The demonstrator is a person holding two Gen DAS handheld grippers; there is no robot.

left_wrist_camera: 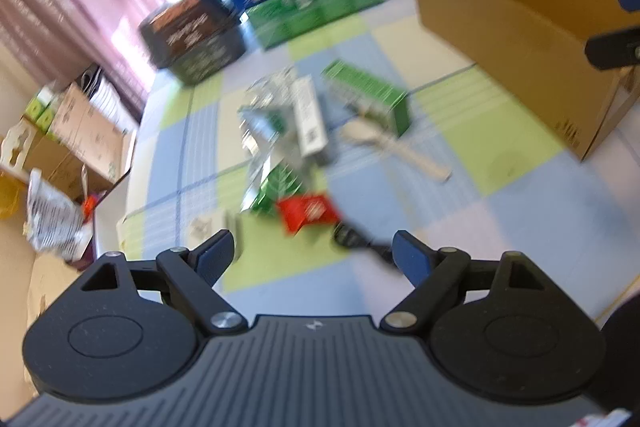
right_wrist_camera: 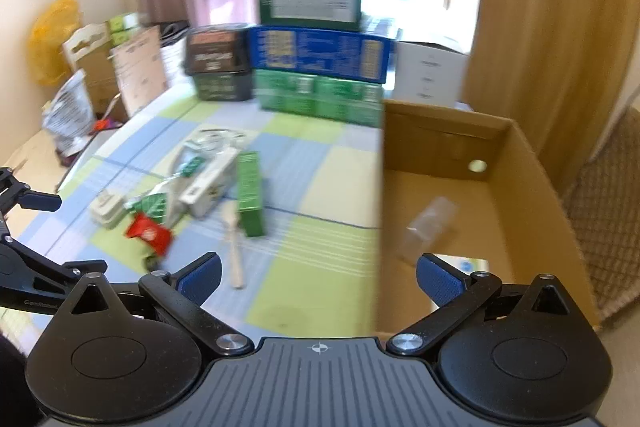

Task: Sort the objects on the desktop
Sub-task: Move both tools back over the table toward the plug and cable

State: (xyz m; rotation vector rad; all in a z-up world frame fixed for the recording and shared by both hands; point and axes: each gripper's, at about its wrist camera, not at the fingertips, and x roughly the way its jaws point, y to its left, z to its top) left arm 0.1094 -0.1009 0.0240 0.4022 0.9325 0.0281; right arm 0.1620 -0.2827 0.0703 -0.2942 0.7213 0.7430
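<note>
A pile of small items lies on the checked tablecloth point(left_wrist_camera: 520, 219): a red packet point(left_wrist_camera: 308, 213), a green box point(left_wrist_camera: 368, 95), a long white box point(left_wrist_camera: 308, 115), a wooden spoon point(left_wrist_camera: 396, 147), crinkled clear wrappers point(left_wrist_camera: 264, 107) and a small black object point(left_wrist_camera: 352, 239). My left gripper point(left_wrist_camera: 312, 259) hovers open just in front of the red packet, nothing between its fingers. My right gripper point(right_wrist_camera: 320, 279) is open and empty over the near left corner of a cardboard box point(right_wrist_camera: 500, 147), which holds a clear plastic piece point(right_wrist_camera: 432, 223) and a white-blue card point(right_wrist_camera: 464, 265). The right wrist view also shows the green box point(right_wrist_camera: 250, 193), spoon point(right_wrist_camera: 234, 247) and red packet point(right_wrist_camera: 148, 233).
Stacked green and blue cartons point(right_wrist_camera: 320, 55) and a dark box point(right_wrist_camera: 218, 63) line the table's far edge, with a white box point(right_wrist_camera: 428, 75) beside them. Cardboard clutter and bags point(right_wrist_camera: 100, 67) stand off the left edge. A wicker chair point(right_wrist_camera: 608, 207) is right of the cardboard box.
</note>
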